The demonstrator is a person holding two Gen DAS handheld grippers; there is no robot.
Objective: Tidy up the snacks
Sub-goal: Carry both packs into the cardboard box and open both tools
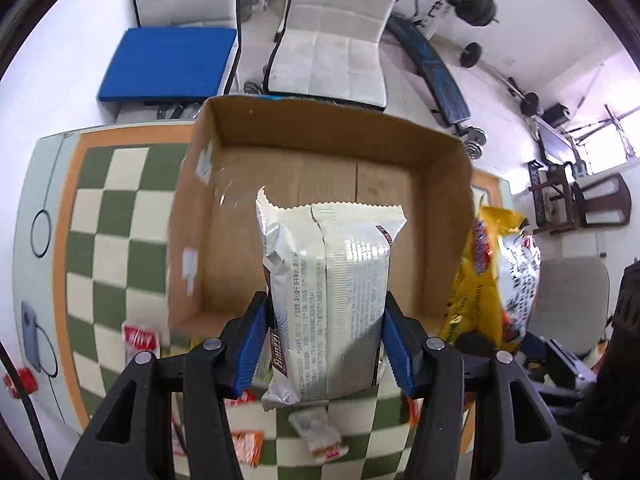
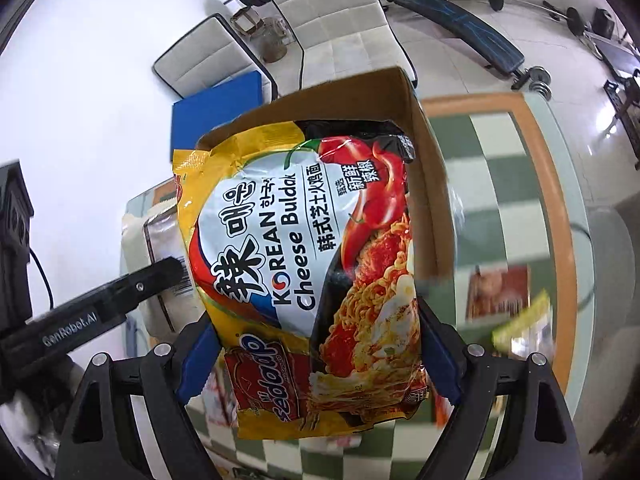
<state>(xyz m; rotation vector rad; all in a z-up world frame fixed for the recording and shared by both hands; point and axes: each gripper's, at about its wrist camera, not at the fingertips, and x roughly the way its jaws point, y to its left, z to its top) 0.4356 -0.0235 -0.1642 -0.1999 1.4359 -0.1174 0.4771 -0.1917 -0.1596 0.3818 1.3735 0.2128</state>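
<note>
My left gripper (image 1: pixel 326 320) is shut on a white and silver snack packet (image 1: pixel 326 280) and holds it above the near edge of an open, empty cardboard box (image 1: pixel 320 128). My right gripper (image 2: pixel 316 320) is shut on a yellow Korean Cheese Buldak noodle packet (image 2: pixel 304 264), held over the same box (image 2: pixel 424 168). The noodle packet also shows at the right of the left wrist view (image 1: pixel 496 280). The left gripper's arm (image 2: pixel 100 304) and its white packet (image 2: pixel 160 248) show at the left of the right wrist view.
The box stands on a table with a green and cream checkered cloth (image 1: pixel 116 216). Small snack packets lie on the cloth below me (image 1: pixel 316 436), (image 1: pixel 138 338), (image 2: pixel 498 290). White chairs (image 1: pixel 332 40) and a blue cushion (image 1: pixel 168 64) stand beyond the table.
</note>
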